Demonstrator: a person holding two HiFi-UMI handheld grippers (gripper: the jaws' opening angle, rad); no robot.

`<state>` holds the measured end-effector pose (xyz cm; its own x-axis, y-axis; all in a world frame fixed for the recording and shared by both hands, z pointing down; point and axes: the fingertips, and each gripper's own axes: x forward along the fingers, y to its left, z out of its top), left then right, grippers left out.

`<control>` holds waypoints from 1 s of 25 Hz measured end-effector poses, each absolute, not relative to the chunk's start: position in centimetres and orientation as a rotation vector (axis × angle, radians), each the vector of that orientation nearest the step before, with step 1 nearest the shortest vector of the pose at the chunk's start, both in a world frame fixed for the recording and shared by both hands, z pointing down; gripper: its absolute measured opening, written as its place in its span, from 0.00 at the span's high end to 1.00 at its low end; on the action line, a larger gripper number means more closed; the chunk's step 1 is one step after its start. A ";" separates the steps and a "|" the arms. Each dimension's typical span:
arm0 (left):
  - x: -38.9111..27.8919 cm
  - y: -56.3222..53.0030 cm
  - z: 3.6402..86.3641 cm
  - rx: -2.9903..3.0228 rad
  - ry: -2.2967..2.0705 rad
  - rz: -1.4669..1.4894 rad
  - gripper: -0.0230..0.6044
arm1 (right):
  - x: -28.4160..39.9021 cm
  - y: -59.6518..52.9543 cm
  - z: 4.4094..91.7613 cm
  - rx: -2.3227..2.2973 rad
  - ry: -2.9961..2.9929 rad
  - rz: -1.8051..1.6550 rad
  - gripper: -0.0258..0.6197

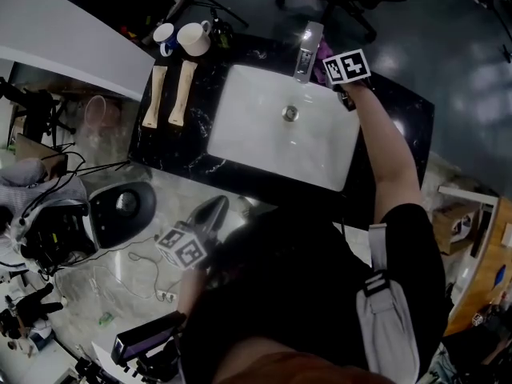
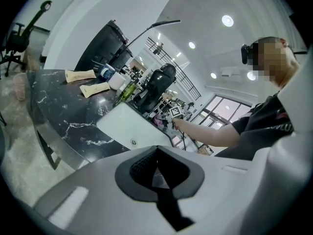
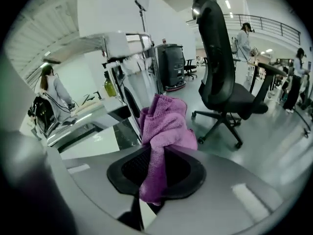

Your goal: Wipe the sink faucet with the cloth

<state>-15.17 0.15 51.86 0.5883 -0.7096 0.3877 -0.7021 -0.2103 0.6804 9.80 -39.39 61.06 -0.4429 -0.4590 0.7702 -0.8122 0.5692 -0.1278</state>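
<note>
Closest, my left gripper (image 2: 157, 173) hangs off the counter's (image 1: 178, 146) front edge, jaws together, empty. My right gripper (image 3: 152, 180) pinches the cloth (image 3: 165, 124) just beside the faucet (image 1: 306, 50) at the sink's (image 1: 248, 138) back edge.

The cloth (image 3: 164, 126) is seen as purple looped terry, soft and matt. The faucet (image 1: 307, 48) at the sink (image 1: 256, 130) is made of polished, reflective metal. The sink is finished smooth, glossy white; the tabletop (image 1: 172, 146) around it is finished as shiny black, white-veined stone.
</note>
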 end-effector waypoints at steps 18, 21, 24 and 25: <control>-12.9 -0.4 52.5 1.913 -1.114 0.039 0.96 | 8.3 -46.0 49.4 0.552 -1.959 -0.527 0.85; -13.3 0.3 52.8 1.867 -1.152 0.036 0.96 | 7.9 -44.9 52.5 0.442 -1.932 -0.641 0.85; -13.5 0.9 53.3 1.828 -1.183 0.029 0.96 | 7.6 -43.9 56.0 0.377 -1.916 -0.665 0.85; -13.4 1.0 53.5 1.820 -1.189 0.029 0.96 | 7.6 -43.7 57.1 0.364 -1.910 -0.658 0.85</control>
<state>-13.43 0.99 53.47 0.5306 -0.7067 0.4680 -0.7288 -0.0985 0.6776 7.55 -43.74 57.12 -0.4177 -0.5250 0.7415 0.0426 0.8039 0.5932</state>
